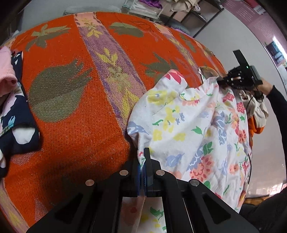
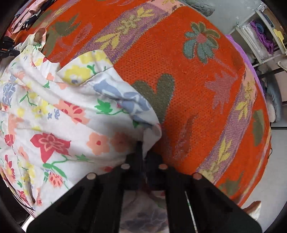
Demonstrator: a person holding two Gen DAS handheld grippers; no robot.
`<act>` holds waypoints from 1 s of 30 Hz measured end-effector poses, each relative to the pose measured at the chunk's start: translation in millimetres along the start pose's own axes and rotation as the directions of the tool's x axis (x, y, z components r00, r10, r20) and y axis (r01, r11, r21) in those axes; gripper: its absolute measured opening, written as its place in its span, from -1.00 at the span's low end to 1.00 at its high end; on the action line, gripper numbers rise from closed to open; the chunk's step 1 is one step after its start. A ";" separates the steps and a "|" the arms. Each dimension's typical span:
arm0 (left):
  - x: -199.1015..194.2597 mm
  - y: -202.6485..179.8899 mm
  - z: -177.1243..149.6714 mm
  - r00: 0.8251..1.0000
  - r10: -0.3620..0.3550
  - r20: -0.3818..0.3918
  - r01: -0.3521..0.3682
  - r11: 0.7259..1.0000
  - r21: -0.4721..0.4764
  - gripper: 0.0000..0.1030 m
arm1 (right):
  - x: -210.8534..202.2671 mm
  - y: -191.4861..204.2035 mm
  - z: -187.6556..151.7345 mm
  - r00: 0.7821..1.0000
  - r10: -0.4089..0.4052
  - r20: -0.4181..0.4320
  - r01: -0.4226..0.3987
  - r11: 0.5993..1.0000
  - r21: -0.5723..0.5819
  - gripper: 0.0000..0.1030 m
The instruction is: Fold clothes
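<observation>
Claws both pinched tight on floral garment (image 1: 193, 125): left claw (image 1: 145, 161) at one edge, right claw (image 2: 141, 150) at another; orange blanket (image 1: 80, 89) ahead.

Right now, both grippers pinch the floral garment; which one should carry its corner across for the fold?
Probably left gripper: bare orange blanket lies beside it. Right gripper holds the floral garment near the edge.

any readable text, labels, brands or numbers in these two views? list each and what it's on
None readable.
Wall posters: printed lines, too small and blurred to read.
Framed sign on the same wall: blurred, unreadable.
Floral garment, orange blanket, left gripper and right gripper: no lettering visible.
</observation>
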State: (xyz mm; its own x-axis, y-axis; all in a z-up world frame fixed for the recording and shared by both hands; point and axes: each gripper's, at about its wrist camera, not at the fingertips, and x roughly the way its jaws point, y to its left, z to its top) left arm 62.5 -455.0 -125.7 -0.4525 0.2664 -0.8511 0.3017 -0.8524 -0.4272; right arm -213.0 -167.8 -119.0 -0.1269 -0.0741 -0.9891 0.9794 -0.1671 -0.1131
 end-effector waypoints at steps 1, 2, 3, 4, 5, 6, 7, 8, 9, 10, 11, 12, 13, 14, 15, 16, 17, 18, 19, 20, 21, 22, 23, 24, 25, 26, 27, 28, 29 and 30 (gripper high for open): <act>-0.4 0.5 -1.0 1.000 -0.005 0.011 0.005 1.000 -0.020 -1.00 | -4.6 3.1 -3.0 1.000 0.005 0.017 -0.005 1.000 0.010 -0.94; -1.0 0.9 -2.4 1.000 -0.017 0.021 0.017 0.999 -0.040 -1.00 | -10.4 6.4 -6.6 0.999 0.014 0.037 -0.015 1.000 0.021 -0.94; -1.6 1.5 -3.9 0.999 -0.031 0.031 0.033 0.998 -0.062 -1.00 | -18.6 10.4 -11.5 0.998 0.030 0.062 -0.032 0.999 0.032 -0.94; -2.3 2.1 -5.0 0.998 -0.046 0.041 0.050 0.995 -0.083 -1.00 | -27.1 14.6 -16.5 0.995 0.037 0.088 -0.041 0.998 0.043 -0.94; -3.8 3.6 -5.5 0.997 -0.062 0.052 0.067 0.992 -0.107 -1.00 | -36.4 19.0 -21.6 0.992 0.038 0.118 -0.045 0.997 0.055 -0.94; -7.2 5.0 -6.1 0.995 -0.068 0.074 0.078 0.988 -0.131 -1.00 | -46.7 23.5 -27.1 0.987 0.054 0.150 -0.065 0.995 0.071 -0.94; -11.9 5.5 -6.6 0.993 -0.066 0.101 0.081 0.986 -0.149 -1.00 | -58.3 28.9 -32.8 0.981 0.046 0.187 -0.062 0.995 0.083 -0.95; -18.6 5.4 -6.6 0.988 -0.063 0.138 0.086 0.982 -0.166 -1.00 | -70.7 34.7 -38.3 0.974 0.031 0.225 -0.054 0.994 0.095 -0.95; -26.2 5.1 -6.5 0.982 -0.059 0.179 0.092 0.978 -0.186 -1.00 | -85.8 41.7 -44.3 0.962 0.023 0.272 -0.053 0.993 0.106 -0.95; -36.1 4.9 -6.2 0.972 -0.056 0.226 0.104 0.972 -0.209 -1.00 | -100.8 49.4 -49.4 0.950 -0.016 0.311 -0.021 0.993 0.115 -0.95; -47.2 4.6 -4.8 0.962 -0.043 0.270 0.108 0.967 -0.231 -1.00 | -116.7 56.6 -54.2 0.938 -0.078 0.337 0.040 0.992 0.117 -0.95; -60.6 4.3 -3.2 0.950 -0.024 0.312 0.107 0.961 -0.253 -1.00 | -132.7 63.9 -59.0 0.921 -0.139 0.363 0.102 0.988 0.121 -0.95; -74.6 3.1 -2.2 0.936 -0.017 0.352 0.118 0.956 -0.268 -1.00 | -148.6 71.1 -63.7 0.900 -0.199 0.389 0.162 0.979 0.126 -0.95; -88.2 1.5 -1.4 0.920 -0.016 0.391 0.135 0.951 -0.277 -1.00 | -164.5 78.4 -68.5 0.874 -0.257 0.413 0.222 0.966 0.132 -0.95; -104.2 -2.8 -1.7 0.901 -0.016 0.433 0.149 0.950 -0.276 -1.00 | -180.4 85.7 -73.3 0.843 -0.314 0.437 0.281 0.949 0.141 -0.95; -121.5 -8.6 -2.6 0.879 -0.016 0.477 0.162 0.950 -0.268 -1.00 | -197.2 94.2 -78.6 0.807 -0.370 0.461 0.341 0.928 0.149 -0.96; -139.7 -15.7 -4.4 0.852 -0.023 0.523 0.182 0.950 -0.254 -1.00 | -216.0 105.6 -85.1 0.763 -0.427 0.486 0.405 0.901 0.156 -0.96; -159.4 -25.5 -7.6 0.820 -0.031 0.572 0.200 0.951 -0.235 -1.00 | -234.8 116.9 -91.5 0.713 -0.481 0.510 0.467 0.869 0.166 -0.96; -182.5 -37.6 -12.7 0.778 -0.037 0.627 0.214 0.954 -0.210 -1.00 | -253.5 128.2 -98.0 0.660 -0.530 0.532 0.526 0.832 0.177 -0.96; -207.6 -50.5 -19.1 0.732 -0.042 0.680 0.221 0.959 -0.179 -1.00 | -273.0 140.9 -105.5 0.600 -0.575 0.556 0.580 0.791 0.192 -0.96; -232.9 -63.4 -25.7 0.683 -0.048 0.728 0.225 0.963 -0.147 -1.00 | -294.2 156.2 -115.3 0.533 -0.613 0.583 0.628 0.749 0.213 -0.96; -260.3 -78.9 -33.7 0.629 -0.038 0.776 0.213 0.969 -0.125 -1.00 | -315.3 171.6 -125.0 0.463 -0.646 0.607 0.671 0.703 0.236 -0.96; -287.8 -96.0 -42.7 0.571 -0.034 0.820 0.195 0.976 -0.096 -1.00 | -337.3 186.5 -135.6 0.391 -0.673 0.628 0.705 0.658 0.266 -0.96; -315.8 -114.5 -53.7 0.507 -0.038 0.861 0.169 0.984 -0.056 -1.00 | -361.1 200.4 -147.7 0.320 -0.693 0.646 0.722 0.620 0.308 -0.96; -344.4 -133.7 -65.7 0.437 -0.043 0.898 0.135 0.991 -0.018 -1.00 | -384.3 213.4 -159.2 0.252 -0.709 0.658 0.732 0.585 0.350 -0.96; -371.6 -152.2 -78.9 0.369 -0.054 0.928 0.104 0.994 0.017 -1.00 | -407.0 225.3 -170.0 0.189 -0.721 0.667 0.734 0.555 0.392 -0.96; -398.0 -170.4 -92.6 0.302 -0.069 0.951 0.073 0.996 0.049 -1.00 | -431.4 239.6 -182.5 0.115 -0.731 0.673 0.734 0.519 0.438 -0.96; -424.1 -190.5 -107.5 0.236 -0.086 0.968 0.046 0.996 0.077 -1.00 | -454.7 255.0 -195.1 0.042 -0.737 0.675 0.731 0.483 0.482 -0.96; -446.5 -209.5 -124.2 0.173 -0.095 0.980 0.010 0.995 0.095 -1.00 | -477.8 271.9 -208.8 -0.035 -0.738 0.674 0.722 0.448 0.527 -0.96; -466.8 -227.4 -141.6 0.113 -0.102 0.988 -0.032 0.994 0.107 -1.00 | -500.5 291.8 -224.6 -0.120 -0.731 0.672 0.705 0.413 0.576 -0.96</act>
State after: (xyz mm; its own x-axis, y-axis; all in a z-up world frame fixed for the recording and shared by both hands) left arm 324.0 -321.8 325.5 -0.9113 -0.3275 0.2496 0.2248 -0.9035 -0.3649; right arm 171.6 41.4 322.0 -0.8061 -0.5292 0.2648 0.2246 -0.6876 -0.6905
